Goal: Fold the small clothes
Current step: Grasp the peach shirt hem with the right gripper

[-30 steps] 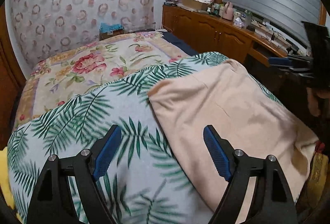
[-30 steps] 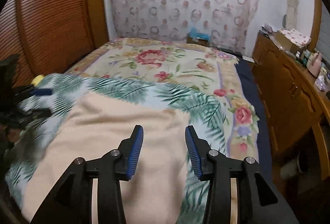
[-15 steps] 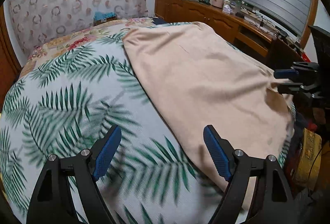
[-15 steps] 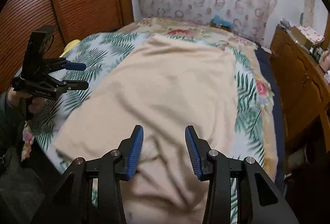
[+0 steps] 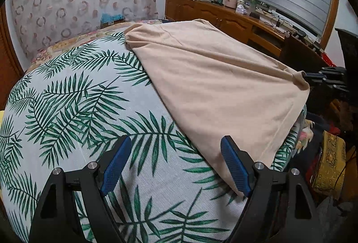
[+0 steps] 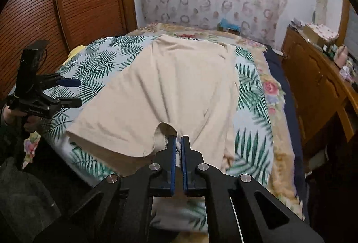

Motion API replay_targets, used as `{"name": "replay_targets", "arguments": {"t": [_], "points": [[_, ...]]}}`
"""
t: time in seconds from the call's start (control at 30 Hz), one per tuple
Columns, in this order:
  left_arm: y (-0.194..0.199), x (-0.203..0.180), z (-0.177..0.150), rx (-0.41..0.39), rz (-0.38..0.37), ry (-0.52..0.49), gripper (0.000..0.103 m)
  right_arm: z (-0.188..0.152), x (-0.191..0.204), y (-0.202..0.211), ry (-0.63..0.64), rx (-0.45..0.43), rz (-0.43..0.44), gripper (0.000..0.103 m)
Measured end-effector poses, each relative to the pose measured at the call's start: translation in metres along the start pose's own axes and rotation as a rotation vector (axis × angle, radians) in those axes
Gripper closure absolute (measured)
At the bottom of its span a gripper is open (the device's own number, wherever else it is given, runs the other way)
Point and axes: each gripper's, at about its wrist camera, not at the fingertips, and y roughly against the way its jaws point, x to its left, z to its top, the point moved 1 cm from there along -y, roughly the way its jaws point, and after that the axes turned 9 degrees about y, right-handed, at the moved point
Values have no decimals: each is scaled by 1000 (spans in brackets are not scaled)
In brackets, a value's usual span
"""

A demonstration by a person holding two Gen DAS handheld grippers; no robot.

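I had the right gripper (image 6: pixel 178 144) pinched on the near hem of the beige garment (image 6: pixel 174 86), spread on the palm-print bedcover (image 5: pixel 89 108); my left gripper (image 5: pixel 174 167) gaped empty, needing the other corner next

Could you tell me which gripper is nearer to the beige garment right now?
Right. The right gripper is shut on the near hem of the beige garment, pinching a bunched fold. The left gripper hangs open over the palm-leaf sheet, beside the garment's near corner.
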Motion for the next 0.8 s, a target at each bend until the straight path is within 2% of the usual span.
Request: {"name": "replay_targets", "arguments": {"t": [0.3, 0.43, 0.6, 0.8], "points": [[-3, -10, -10, 22, -1, -12, 20, -16, -2, 1, -51, -27, -32, 96], [-5, -13, -14, 31, 3, -12, 20, -24, -9, 4, -39, 12, -106, 97], [-6, -14, -15, 33, 4, -8, 20, -35, -13, 15, -72, 24, -146, 99], [-5, -15, -15, 34, 1, -5, 20, -34, -12, 16, -99, 3, -143, 99]]}}
